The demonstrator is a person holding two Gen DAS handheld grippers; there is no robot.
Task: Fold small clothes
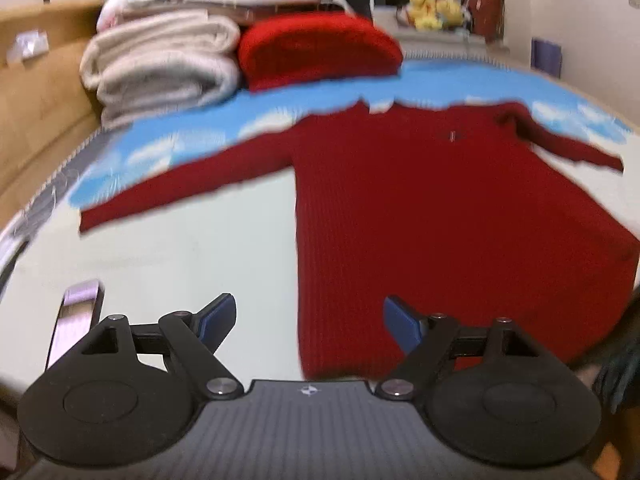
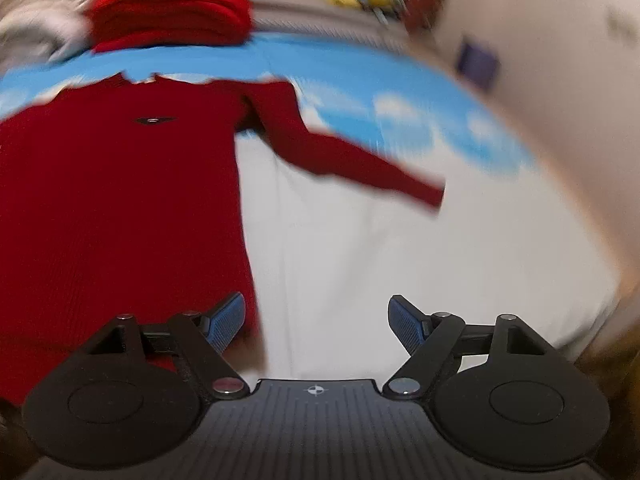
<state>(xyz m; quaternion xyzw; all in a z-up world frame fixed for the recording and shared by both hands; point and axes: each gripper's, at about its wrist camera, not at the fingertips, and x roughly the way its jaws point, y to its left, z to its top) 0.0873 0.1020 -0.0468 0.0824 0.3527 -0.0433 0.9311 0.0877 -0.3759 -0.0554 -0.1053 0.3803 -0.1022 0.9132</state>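
Note:
A dark red long-sleeved knit sweater [image 1: 440, 216] lies flat on the white and sky-blue sheet [image 1: 168, 264], both sleeves spread out. My left gripper [image 1: 310, 322] is open and empty above the sweater's bottom left hem. In the right wrist view the sweater [image 2: 120, 208] fills the left side, its sleeve [image 2: 360, 164] pointing right. My right gripper [image 2: 316, 320] is open and empty over the sweater's bottom right edge. Both views are blurred.
A folded bright red garment [image 1: 320, 50] and folded beige blankets [image 1: 160, 64] are stacked at the back of the bed. A brown headboard or wall [image 1: 36, 92] runs along the left. Yellow toys [image 1: 436, 10] sit beyond the bed. A shiny flat object [image 1: 78, 312] lies at lower left.

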